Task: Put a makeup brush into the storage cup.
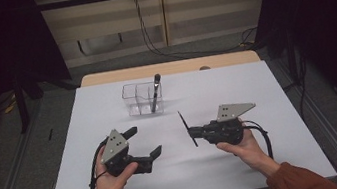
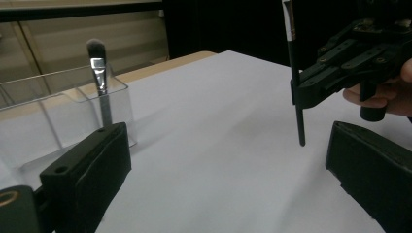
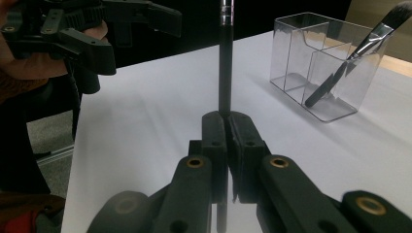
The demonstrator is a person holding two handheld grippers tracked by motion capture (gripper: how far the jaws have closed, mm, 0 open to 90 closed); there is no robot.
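Observation:
A clear plastic organizer (image 1: 138, 99) with several compartments stands at the table's far middle, and a dark makeup brush (image 1: 156, 92) leans in its right compartment, bristles up. My right gripper (image 1: 193, 132) is shut on a thin black stick (image 1: 186, 127) with a silver band, held near the stick's middle. In the right gripper view the stick (image 3: 224, 63) rises straight from the shut gripper (image 3: 227, 121), with the organizer (image 3: 320, 63) and brush (image 3: 350, 58) at right. My left gripper (image 1: 144, 141) is open with nothing between its fingers; its own view puts the stick (image 2: 297, 97) ahead at right.
The white table top (image 1: 236, 84) has bare room to the right and left of the organizer. Cables hang at the back wall beyond the wooden edge (image 1: 167, 68). Dark curtains flank both sides. The right gripper (image 2: 345, 58) hovers just beyond the left one's right finger.

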